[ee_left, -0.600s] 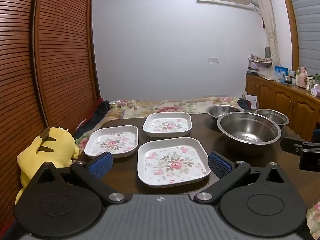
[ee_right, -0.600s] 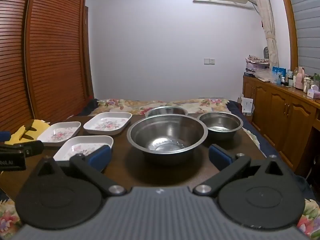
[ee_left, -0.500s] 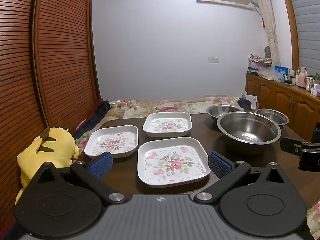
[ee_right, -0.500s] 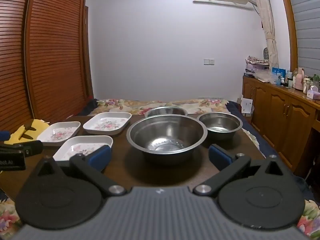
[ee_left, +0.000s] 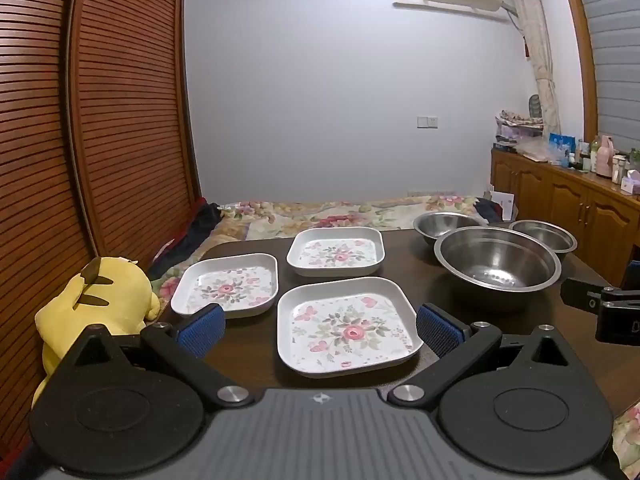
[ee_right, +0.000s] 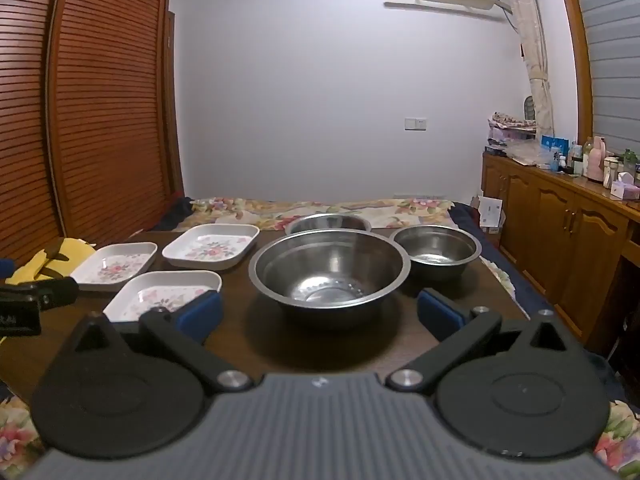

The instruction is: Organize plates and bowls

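Note:
Three white square floral plates lie on the dark table (ee_left: 404, 264): a near plate (ee_left: 347, 326), a left plate (ee_left: 228, 285) and a far plate (ee_left: 337, 251). Three steel bowls stand to the right: a large bowl (ee_right: 329, 268), a small bowl (ee_right: 436, 246) and a back bowl (ee_right: 329, 222) partly hidden behind the large one. My left gripper (ee_left: 320, 326) is open, its blue pads either side of the near plate and above it. My right gripper (ee_right: 319, 314) is open in front of the large bowl, holding nothing.
A yellow plush toy (ee_left: 94, 300) sits off the table's left edge. A floral bed cover (ee_left: 340, 212) lies beyond the table. A wooden cabinet (ee_right: 560, 224) with bottles runs along the right wall. Slatted wooden doors (ee_left: 80, 120) stand at left.

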Demonstrator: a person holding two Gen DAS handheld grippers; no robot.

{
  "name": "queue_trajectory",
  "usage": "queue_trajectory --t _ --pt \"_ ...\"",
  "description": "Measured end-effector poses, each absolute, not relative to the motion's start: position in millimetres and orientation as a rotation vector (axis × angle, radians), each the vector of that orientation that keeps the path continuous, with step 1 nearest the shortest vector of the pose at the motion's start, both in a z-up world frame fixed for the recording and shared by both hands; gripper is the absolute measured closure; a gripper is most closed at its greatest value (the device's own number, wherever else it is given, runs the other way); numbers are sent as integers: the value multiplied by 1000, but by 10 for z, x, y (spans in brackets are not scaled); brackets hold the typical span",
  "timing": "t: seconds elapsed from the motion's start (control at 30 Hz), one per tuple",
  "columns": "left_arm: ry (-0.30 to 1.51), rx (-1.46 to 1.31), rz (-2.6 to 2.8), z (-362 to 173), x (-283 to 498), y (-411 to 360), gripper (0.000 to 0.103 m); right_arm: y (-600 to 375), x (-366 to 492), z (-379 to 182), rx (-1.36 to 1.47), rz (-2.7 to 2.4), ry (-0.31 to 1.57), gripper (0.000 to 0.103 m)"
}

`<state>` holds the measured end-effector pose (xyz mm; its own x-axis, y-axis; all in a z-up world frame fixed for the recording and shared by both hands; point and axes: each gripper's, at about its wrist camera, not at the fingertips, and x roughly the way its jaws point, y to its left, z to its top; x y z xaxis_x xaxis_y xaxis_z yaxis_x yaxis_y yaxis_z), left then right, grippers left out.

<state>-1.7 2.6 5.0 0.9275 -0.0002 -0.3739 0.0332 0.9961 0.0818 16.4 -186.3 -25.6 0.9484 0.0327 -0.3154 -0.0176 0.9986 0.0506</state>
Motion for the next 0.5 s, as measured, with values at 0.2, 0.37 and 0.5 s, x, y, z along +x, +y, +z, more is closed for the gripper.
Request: queue_trajectory --t 0.2,0.37,0.5 --pt "382 87 -18 46 -10 17 0 -1873 154 -250 49 28 320 0" --pt "382 88 -17 43 -10 11 0 -1882 146 -246 51 27 318 0" --pt "381 87 -16 40 -9 8 0 -1866 150 -249 48 25 319 0"
